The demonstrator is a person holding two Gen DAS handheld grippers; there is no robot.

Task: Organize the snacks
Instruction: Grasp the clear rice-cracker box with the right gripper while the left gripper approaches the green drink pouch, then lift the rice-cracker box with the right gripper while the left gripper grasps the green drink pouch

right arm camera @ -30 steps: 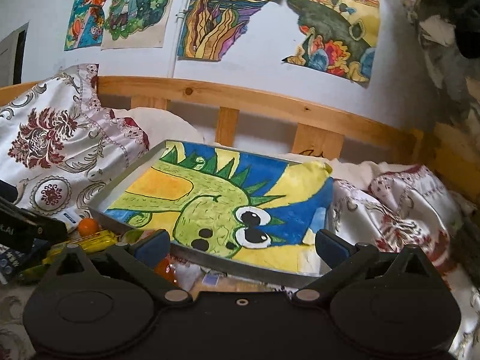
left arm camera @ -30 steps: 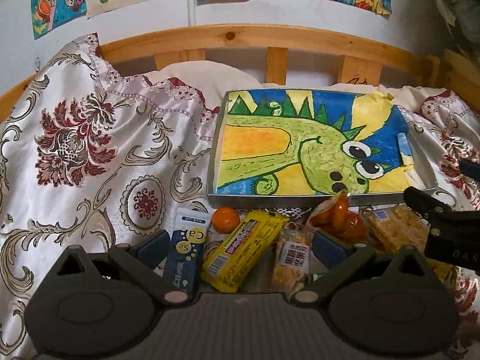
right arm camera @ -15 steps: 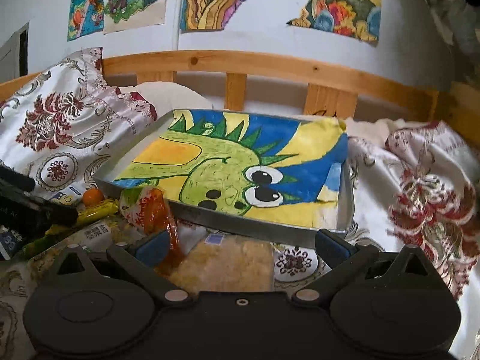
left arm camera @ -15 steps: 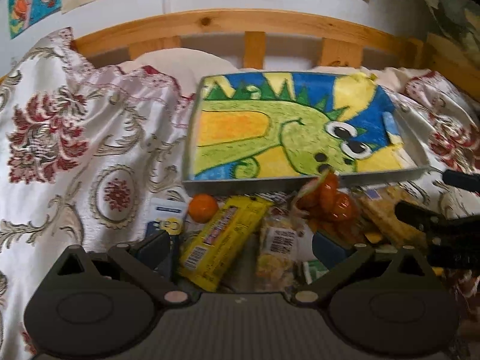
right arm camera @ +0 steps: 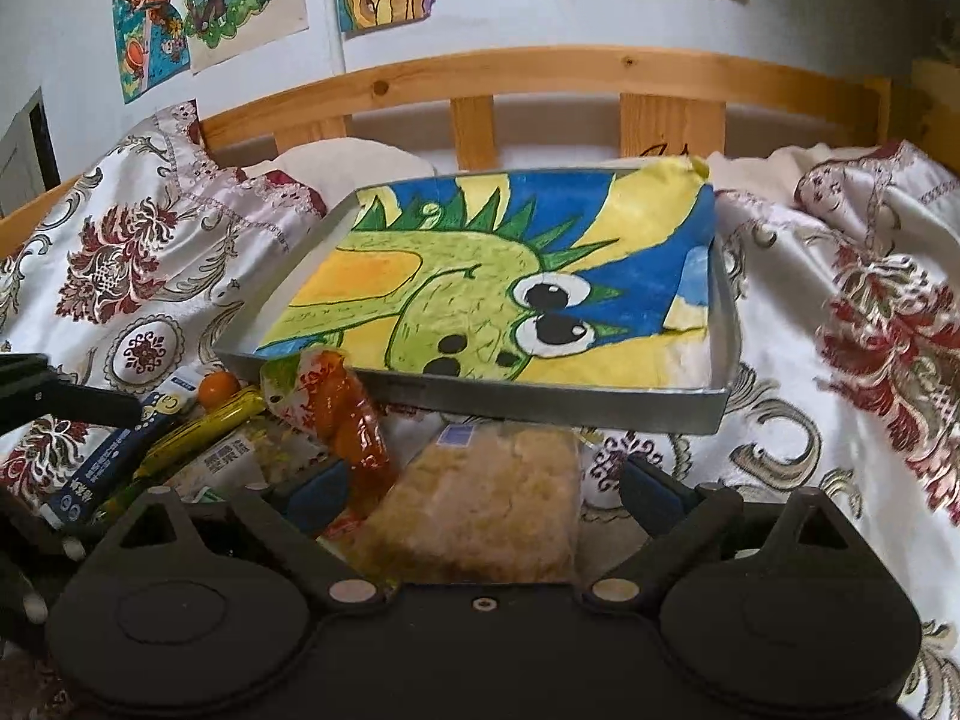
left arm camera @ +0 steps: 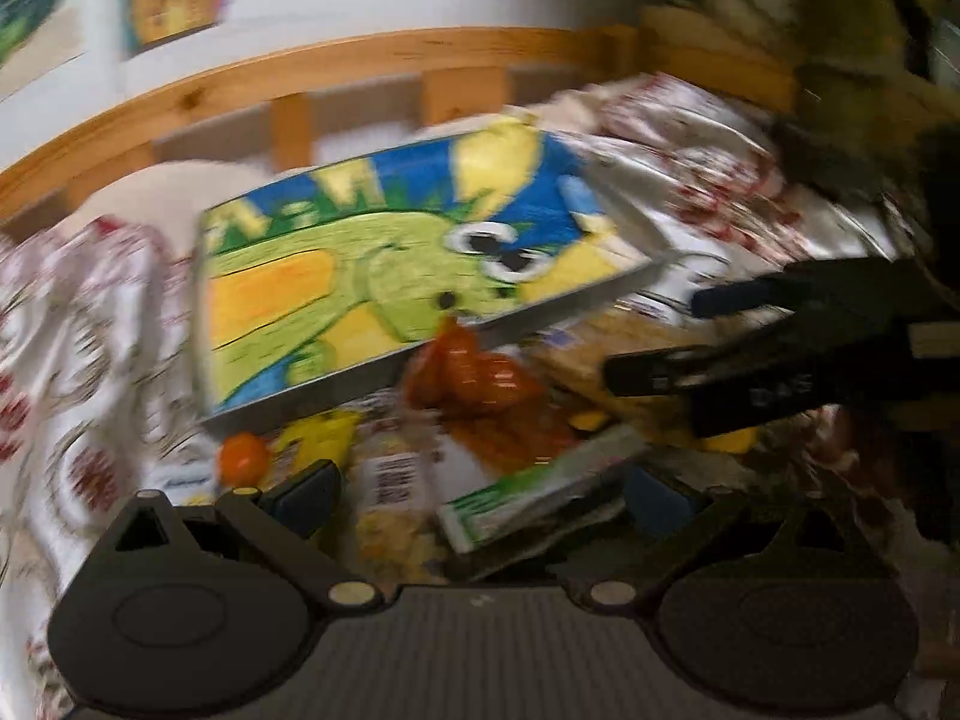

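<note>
Here's the bed, spread with a flowered satin cover (right arm camera: pixel 150 276) under a wooden rail (right arm camera: pixel 540 69), and sitting on it the metal tray (right arm camera: pixel 717 360), lined with a bright dinosaur drawing (right arm camera: pixel 480 294). Nothing but that drawing lies in the tray; every snack is on the cover along its near edge.

Right gripper (right arm camera: pixel 483 489) hangs low over a clear bag of pale crumbly biscuits (right arm camera: pixel 480 498), fingers wide apart and just drawing in a little, the bag lying between them with a gap on either side, no pad pressing on it. An orange-red packet (right arm camera: pixel 345 414) leans against the tray's front wall just to the left of it.

Over to the left gripper (left arm camera: pixel 480 495): that view is badly smeared, but the fingers stand well apart above the pile, nothing pinched. A green-and-white packet (left arm camera: pixel 540 492) lies slanted between them, with a barcoded snack bag (left arm camera: pixel 393 480) beside it.

Down to the small stuff: a yellow bar (right arm camera: pixel 204 426), a dark blue tube (right arm camera: pixel 114 450) next to it, and a little orange fruit (right arm camera: pixel 219 390) tucked at the tray's near left corner.
</note>
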